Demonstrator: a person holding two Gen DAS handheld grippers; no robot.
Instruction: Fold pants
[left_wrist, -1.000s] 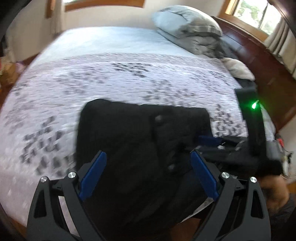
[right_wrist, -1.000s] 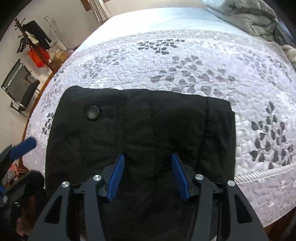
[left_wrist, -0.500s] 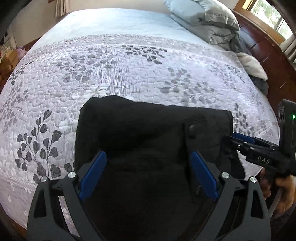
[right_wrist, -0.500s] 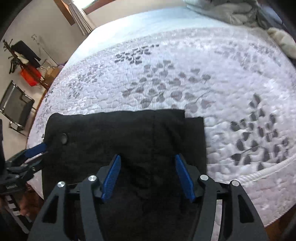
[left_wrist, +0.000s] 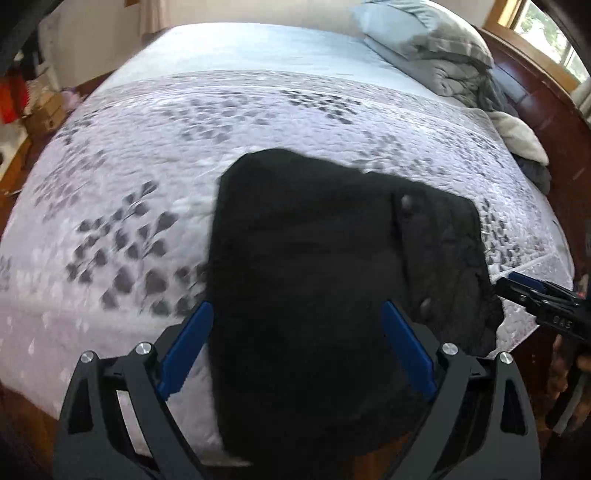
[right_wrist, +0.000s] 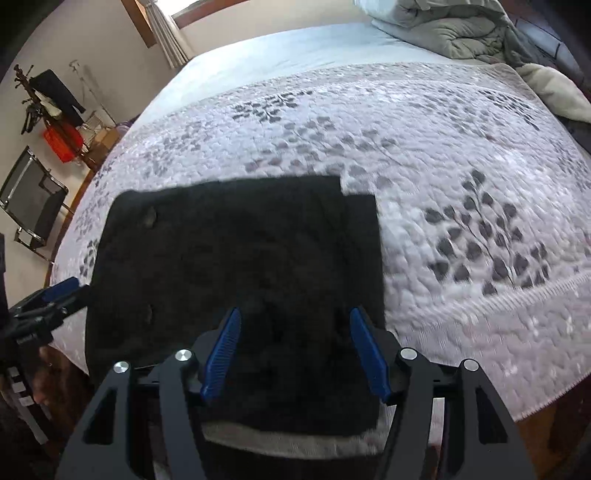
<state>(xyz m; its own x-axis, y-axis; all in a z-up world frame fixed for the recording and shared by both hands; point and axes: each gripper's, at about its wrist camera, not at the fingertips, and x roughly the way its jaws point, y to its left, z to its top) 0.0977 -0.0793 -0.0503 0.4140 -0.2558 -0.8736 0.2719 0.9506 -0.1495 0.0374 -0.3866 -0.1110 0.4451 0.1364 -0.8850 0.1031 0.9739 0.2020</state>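
Two grippers, one garment, one bed.

Item 1: pants (left_wrist: 306, 266), black, already folded into a compact squarish bundle. Location: lower centre of both views, lying on the quilt (left_wrist: 122, 192) at the near edge of the bed, with the bundle's near end reaching the edge. Two dark buttons show on the right part in the left wrist view.

Item 2: left gripper (left_wrist: 295, 350). Blue fingers spread wide, one at each side of the bundle's near end; nothing pinched between them. Whether it touches the cloth cannot be told.

Item 3: right gripper (right_wrist: 295, 354). Fingers likewise parted over the near edge of the pants, holding nothing. In the left wrist view it enters from the right edge, just beside the bundle's corner.

Item 4: pillow and grey duvet (left_wrist: 436, 48), upper right, well apart from the work.

Handling note, as judgement: the fold looks near done. One layer sticks out at the upper right in the right wrist view; square it. Grip both near corners evenly, lift low, and lay flat.
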